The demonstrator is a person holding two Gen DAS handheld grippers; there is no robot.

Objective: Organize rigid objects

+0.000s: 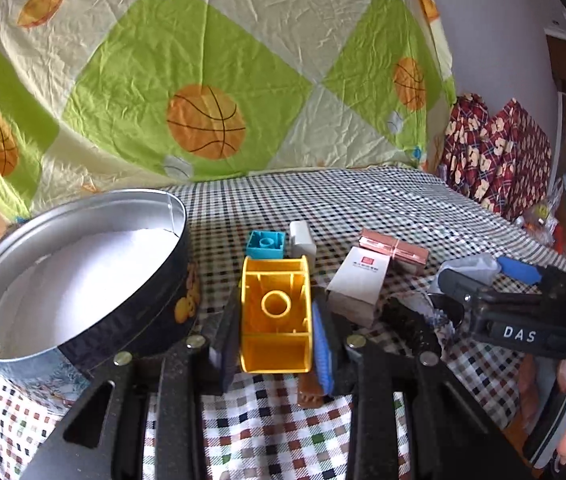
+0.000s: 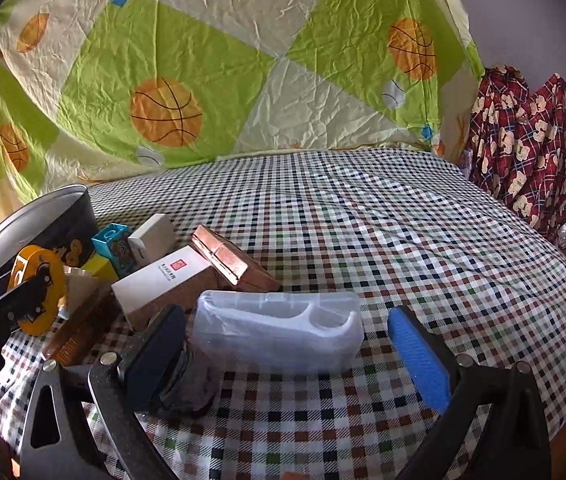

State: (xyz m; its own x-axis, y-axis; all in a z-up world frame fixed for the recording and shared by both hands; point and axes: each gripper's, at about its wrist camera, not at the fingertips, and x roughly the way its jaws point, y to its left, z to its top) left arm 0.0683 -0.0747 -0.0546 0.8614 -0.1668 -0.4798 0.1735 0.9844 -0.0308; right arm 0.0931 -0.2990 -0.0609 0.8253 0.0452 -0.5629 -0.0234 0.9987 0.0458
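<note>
Gripping a yellow tape holder (image 1: 275, 316), the left gripper (image 1: 277, 344) had its fingers clamped on the holder's sides, beside a round tin (image 1: 83, 276) that stood open to the left. Crowding close behind were a blue block (image 1: 265, 244), a white charger (image 1: 302, 242), a white box (image 1: 359, 280) and a copper-coloured case (image 1: 395, 250). The right gripper (image 2: 283, 352) held its fingers apart around a clear plastic case (image 2: 279, 332), not pressing it. Everything lay on a bed with a checked sheet (image 2: 403, 220); a basketball-print cloth (image 2: 203, 60) hung behind.
</note>
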